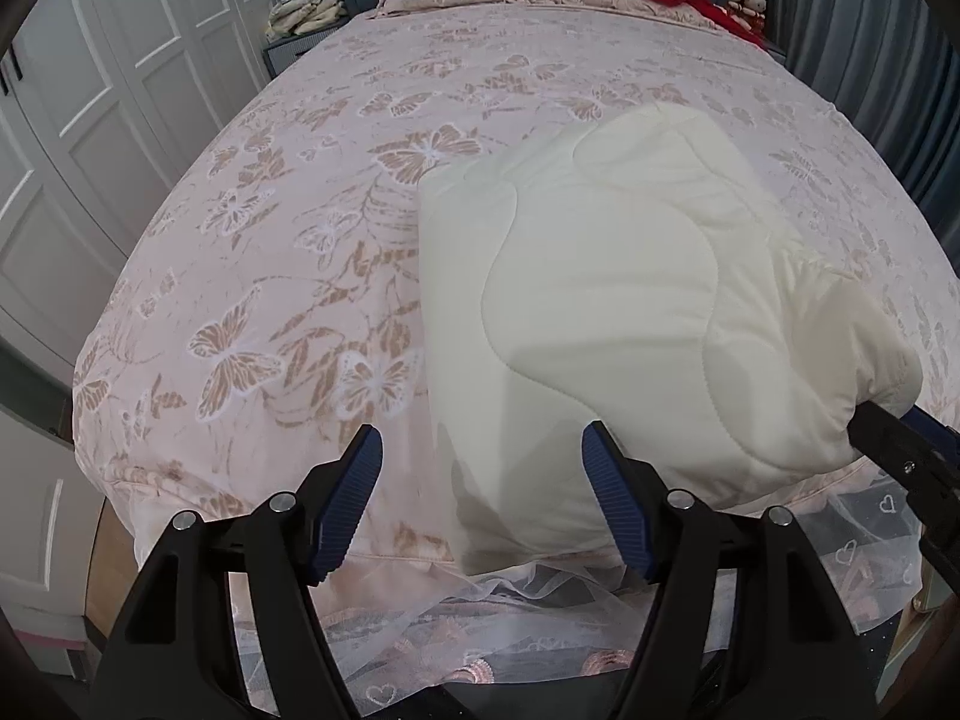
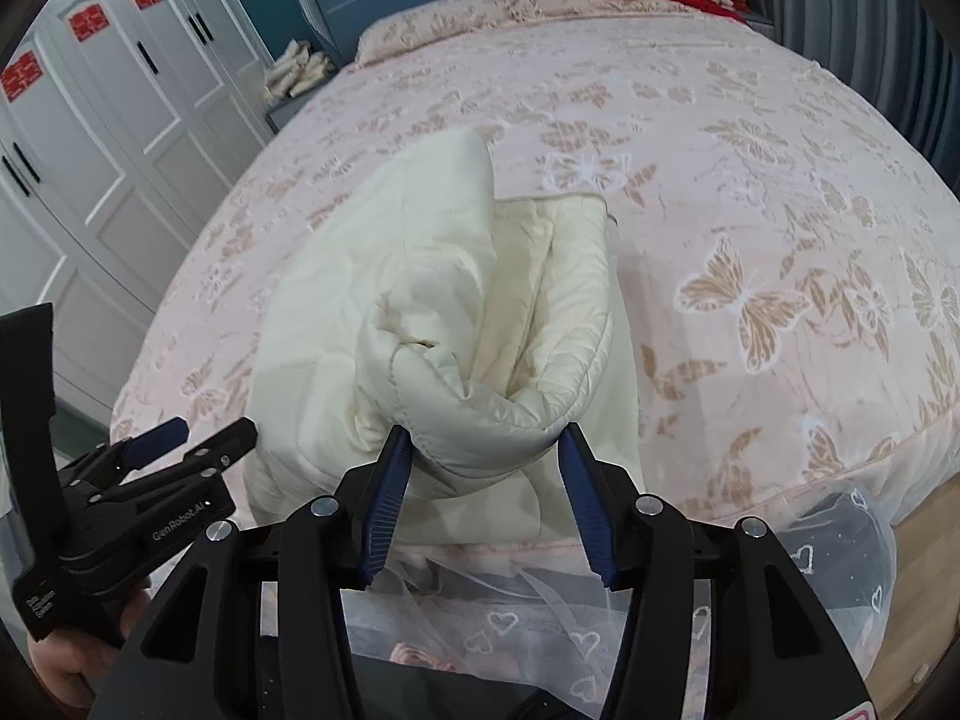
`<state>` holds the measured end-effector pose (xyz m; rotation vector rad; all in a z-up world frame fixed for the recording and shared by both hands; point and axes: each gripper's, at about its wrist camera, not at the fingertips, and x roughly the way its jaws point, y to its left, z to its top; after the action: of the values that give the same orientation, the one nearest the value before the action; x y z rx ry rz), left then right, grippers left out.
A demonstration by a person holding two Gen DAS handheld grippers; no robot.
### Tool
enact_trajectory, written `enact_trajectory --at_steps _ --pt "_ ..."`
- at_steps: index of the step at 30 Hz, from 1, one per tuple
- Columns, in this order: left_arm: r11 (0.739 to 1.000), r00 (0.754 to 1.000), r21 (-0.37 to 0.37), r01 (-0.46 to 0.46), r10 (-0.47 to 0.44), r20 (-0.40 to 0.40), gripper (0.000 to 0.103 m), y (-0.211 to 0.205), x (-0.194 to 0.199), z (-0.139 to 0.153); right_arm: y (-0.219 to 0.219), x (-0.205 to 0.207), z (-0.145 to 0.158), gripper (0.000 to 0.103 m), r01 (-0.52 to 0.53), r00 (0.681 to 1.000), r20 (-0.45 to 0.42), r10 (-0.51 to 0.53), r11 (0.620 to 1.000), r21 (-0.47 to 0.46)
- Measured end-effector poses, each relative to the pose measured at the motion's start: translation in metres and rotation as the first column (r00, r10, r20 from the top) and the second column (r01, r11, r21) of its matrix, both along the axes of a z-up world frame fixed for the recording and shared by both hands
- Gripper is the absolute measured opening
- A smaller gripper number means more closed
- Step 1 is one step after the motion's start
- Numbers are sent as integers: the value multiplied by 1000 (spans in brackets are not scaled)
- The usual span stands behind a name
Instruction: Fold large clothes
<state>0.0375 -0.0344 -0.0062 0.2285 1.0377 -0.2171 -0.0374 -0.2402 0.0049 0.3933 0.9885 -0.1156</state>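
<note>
Now cream quilted garment [image 1: 606, 324] lies bunched near foot edge of butterfly bedspread [image 1: 288, 252], w/ right gripper [image 2: 483, 450] pads touching a bulging fold between them, and left gripper [image 1: 483, 468] wide open, holding nothing, over garment's edge.

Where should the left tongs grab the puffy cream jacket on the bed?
Probably the near edge of the cream jacket, at the foot of the bed. It lies flat and thin there, right before the open left tongs, so come from the foot end. The right tongs already have the bunched end between them.
</note>
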Motion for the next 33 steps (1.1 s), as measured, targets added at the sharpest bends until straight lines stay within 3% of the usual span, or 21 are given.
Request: enact_trajectory --at_steps 8,19,27,33 --pt "1000 1000 17 5 -5 -14 66 -5 1 -8 1 5 -12 51 -14 999 -52 14 1000 -18" --pt "1000 1000 10 -3 3 -2 64 -10 15 1 3 9 -32 22 -55 992 -115 46 996 -71" --pt "1000 999 -10 11 -10 52 63 -34 40 28 -5 6 -51 20 -49 984 -175 36 996 -72" --pt "999 999 19 34 -34 -9 63 -37 22 7 -14 3 -68 20 -36 977 -213 26 999 -41"
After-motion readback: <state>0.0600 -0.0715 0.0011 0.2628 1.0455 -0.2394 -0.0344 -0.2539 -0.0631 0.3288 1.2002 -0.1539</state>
